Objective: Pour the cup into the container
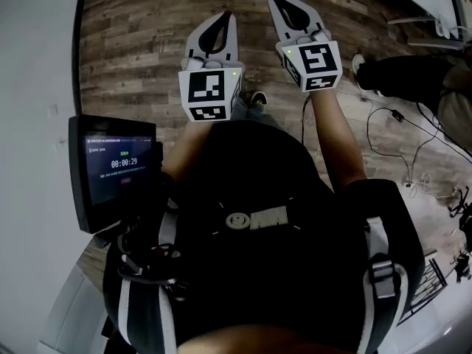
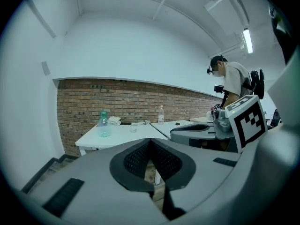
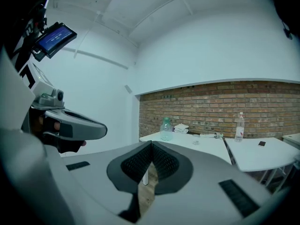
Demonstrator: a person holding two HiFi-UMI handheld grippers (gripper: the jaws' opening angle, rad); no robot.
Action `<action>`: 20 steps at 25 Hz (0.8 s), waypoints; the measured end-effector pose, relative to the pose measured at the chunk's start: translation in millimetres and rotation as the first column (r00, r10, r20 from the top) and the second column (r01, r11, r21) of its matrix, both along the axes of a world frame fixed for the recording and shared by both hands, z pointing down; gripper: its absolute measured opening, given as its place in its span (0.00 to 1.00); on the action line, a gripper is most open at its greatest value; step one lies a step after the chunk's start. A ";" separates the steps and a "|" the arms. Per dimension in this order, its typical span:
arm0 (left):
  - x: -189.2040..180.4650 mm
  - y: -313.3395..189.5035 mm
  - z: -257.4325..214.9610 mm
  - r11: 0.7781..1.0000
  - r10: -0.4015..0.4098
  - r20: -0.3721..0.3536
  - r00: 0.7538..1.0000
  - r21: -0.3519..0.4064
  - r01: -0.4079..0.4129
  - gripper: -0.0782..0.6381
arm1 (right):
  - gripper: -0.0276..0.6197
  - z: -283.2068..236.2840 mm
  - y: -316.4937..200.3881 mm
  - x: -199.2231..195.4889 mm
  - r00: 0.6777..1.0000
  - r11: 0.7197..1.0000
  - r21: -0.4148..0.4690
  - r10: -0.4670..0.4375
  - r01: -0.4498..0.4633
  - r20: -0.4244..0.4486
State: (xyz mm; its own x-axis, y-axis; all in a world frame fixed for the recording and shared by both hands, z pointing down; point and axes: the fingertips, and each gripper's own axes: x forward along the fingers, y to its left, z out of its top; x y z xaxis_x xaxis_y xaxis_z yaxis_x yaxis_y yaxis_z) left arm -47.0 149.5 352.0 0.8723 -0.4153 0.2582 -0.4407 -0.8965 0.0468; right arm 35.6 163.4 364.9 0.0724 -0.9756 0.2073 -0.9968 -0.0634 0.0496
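Far ahead stands a white table (image 2: 123,136) (image 3: 213,146) against a brick wall. On it are a green-tinted plastic bottle (image 2: 103,124) (image 3: 166,129), a small clear cup (image 2: 133,127) (image 3: 196,142) and a clear bottle (image 2: 161,115) (image 3: 239,126). In the head view both grippers are held out side by side over the wooden floor. The left gripper (image 1: 227,15) (image 2: 150,142) is shut with nothing in it. My right gripper (image 1: 279,0) (image 3: 151,146) is also shut and empty. Both are well short of the table.
A second white table (image 3: 267,156) adjoins the first on the right. Another person (image 2: 232,86) stands at the tables, far right in the left gripper view. A small screen (image 1: 118,169) is mounted at my left. Cables (image 1: 413,135) and someone's dark legs (image 1: 405,76) are on the floor at right.
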 end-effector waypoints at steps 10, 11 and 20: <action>-36.4 22.3 -15.6 0.999 0.034 -0.044 0.998 0.034 -0.033 0.10 | 0.05 -7.7 31.8 -41.0 0.998 0.998 0.015 0.064 -0.065 0.006; -33.9 22.7 -15.7 0.999 0.037 -0.048 0.998 0.038 -0.036 0.10 | 0.05 -6.1 32.2 -38.3 0.997 0.997 0.015 0.070 -0.070 0.010; -21.0 20.8 -23.0 0.996 0.051 -0.062 0.997 0.070 -0.046 0.10 | 0.05 -14.0 31.1 -27.7 0.996 0.995 0.045 0.094 -0.094 0.004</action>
State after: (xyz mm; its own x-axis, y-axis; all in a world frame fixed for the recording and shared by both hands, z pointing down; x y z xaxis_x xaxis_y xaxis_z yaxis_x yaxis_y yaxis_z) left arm -68.0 170.4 328.9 0.9056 -0.3869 0.1739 -0.3947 -0.9187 0.0115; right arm 7.9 194.5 350.9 0.1640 -0.9729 0.1630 -0.9863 -0.1590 0.0431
